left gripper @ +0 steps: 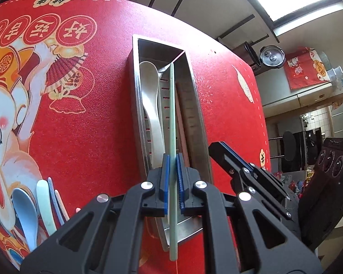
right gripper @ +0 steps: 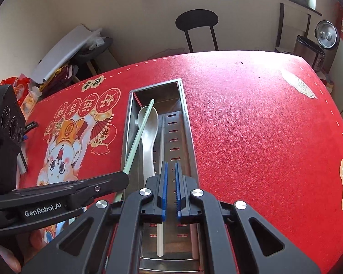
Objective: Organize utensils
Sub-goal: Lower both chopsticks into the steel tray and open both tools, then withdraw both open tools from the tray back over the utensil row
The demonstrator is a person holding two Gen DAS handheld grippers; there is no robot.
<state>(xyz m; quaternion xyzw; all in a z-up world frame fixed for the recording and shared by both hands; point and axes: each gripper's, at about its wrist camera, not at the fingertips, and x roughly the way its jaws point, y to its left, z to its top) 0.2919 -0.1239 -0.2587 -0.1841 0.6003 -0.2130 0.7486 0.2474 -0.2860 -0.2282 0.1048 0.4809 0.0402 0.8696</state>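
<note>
The left gripper (left gripper: 172,178) has its jaws clamped on a pale green chopstick (left gripper: 172,123), slanting over the steel tray (right gripper: 187,123) on the red surface (right gripper: 251,123). The right gripper (right gripper: 170,187) has its jaws nearly closed, empty, above the tray's white chopstick (right gripper: 160,239) and white spoon (right gripper: 148,134)

- Red printed cloth (right gripper: 251,118) covers the surface; cartoon figure at 9 o'clock.
- Black chair (right gripper: 197,26) at 12 o'clock, beyond the far edge.
- Pressure cooker lid (right gripper: 326,33) at 2 o'clock, above a steel bin (right gripper: 307,50).
- Clutter pile (right gripper: 64,66) at 10 o'clock.
</note>
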